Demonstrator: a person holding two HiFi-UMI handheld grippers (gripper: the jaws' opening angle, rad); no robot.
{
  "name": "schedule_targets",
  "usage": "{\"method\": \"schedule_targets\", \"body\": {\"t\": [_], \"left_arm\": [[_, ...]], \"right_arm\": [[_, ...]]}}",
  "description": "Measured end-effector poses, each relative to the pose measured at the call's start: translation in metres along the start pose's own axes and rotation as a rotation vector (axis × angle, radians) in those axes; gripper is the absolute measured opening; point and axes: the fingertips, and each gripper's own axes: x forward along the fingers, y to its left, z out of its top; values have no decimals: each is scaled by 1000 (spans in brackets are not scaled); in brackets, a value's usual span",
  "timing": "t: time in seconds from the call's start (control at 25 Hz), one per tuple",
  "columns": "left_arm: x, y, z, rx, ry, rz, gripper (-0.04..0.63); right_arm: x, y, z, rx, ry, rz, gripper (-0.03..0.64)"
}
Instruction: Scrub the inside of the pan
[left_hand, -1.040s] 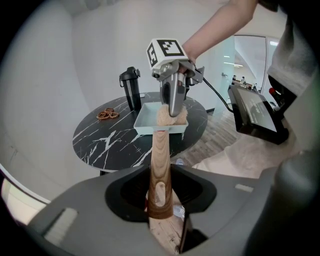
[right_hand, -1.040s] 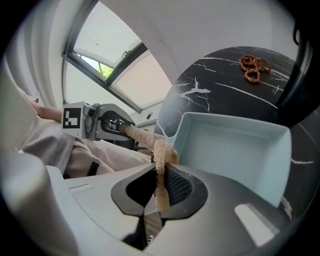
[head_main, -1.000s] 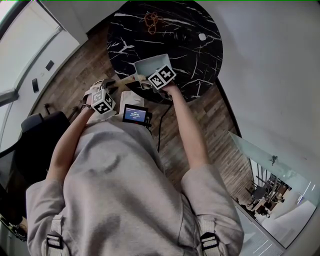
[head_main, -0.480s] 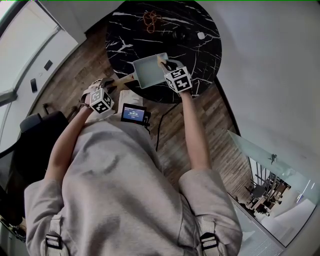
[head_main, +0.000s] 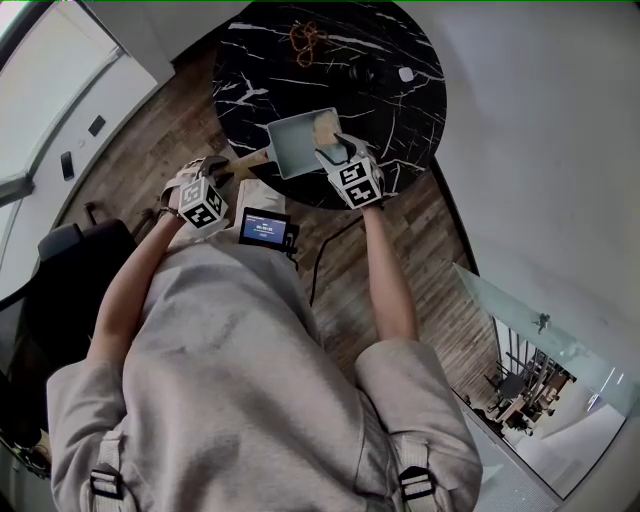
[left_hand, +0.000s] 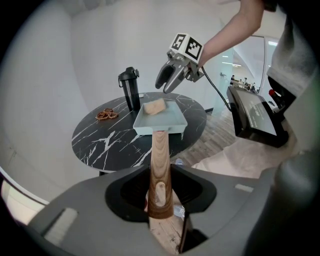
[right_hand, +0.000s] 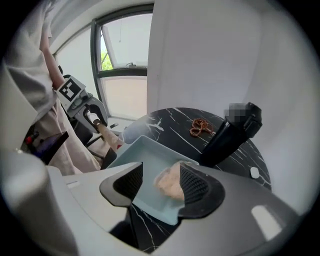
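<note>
Item: pan (head_main: 298, 150), pale, rectangular and shallow, on a round black marble-patterned table (head_main: 405, 115) at the edge nearest the person. Its wooden handle (left_hand: 160, 160) juts out past the table rim. Holder: left gripper (left_hand: 160, 200), clenched on the end of the pan's handle, which runs straight out between its jaws towards the pan. Contents: one tan sponge (head_main: 324, 124), lying loose inside the pan at the end away from the handle. Right gripper (left_hand: 164, 86): raised above the sponge end of the pan and angled down at it. Its jaws have just been opening and now stand wide apart, the pads pressing on nothing, with the sponge lying below them in the pan, released. Beyond the pan, away from the handle: a black lidded bottle (left_hand: 131, 89), upright and near the pan's far corner. Further off lie a small brown tangled item (left_hand: 105, 115) and a small white object (head_main: 404, 73), both well apart from the pan. On the handle side of the pan, off the table: a device with a lit screen (head_main: 265, 228), worn on the person's chest.
</note>
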Motion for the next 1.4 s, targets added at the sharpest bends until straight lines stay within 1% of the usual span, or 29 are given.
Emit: {"method": "schedule_targets", "body": {"t": [0.08,0.16,0.24,0.32,0.4,0.48,0.56,0.64,0.88,0.92,1.0,1.08,1.2,1.4], "left_arm": [[0,-1,-1,-3,1,-2,127],[0,-1,-1,-4,3,-4,127],[0,0,0,-4,5,-4,127],[0,1,-1,-5,8,-3,127],[0,0,-1,-6,11,-4,127],[0,-1,-1,-4,15,-6,127],[-1,0,0,-4,16,-6,127],[-1,0,0,-4,18,-5,127],[-2,0,0,-4,25,1,127],[-1,1,-1,-8,25,2,127],[0,4,-1,-14,25,5,127],[1,5,-1,-20,24,7,129],[2,6,-1,-26,25,12,130],[2,8,-1,-28,40,11,130]], "right_arm": [[0,-7,-3,-40,14,-19,237],[8,-16,-10,-101,72,-47,216],[24,-21,-13,-134,118,-40,212],[41,-16,-15,-179,147,15,192],[53,-3,-20,-236,187,99,192],[63,7,-30,-271,246,170,196],[70,12,-42,-297,311,214,201],[75,13,-52,-324,354,234,202],[70,-4,-69,-333,451,219,204],[70,-3,-71,-328,462,226,200],[72,1,-73,-303,485,245,157],[71,4,-76,-271,521,268,141],[68,12,-83,-265,577,321,140],[67,13,-83,-241,573,326,133]]}}
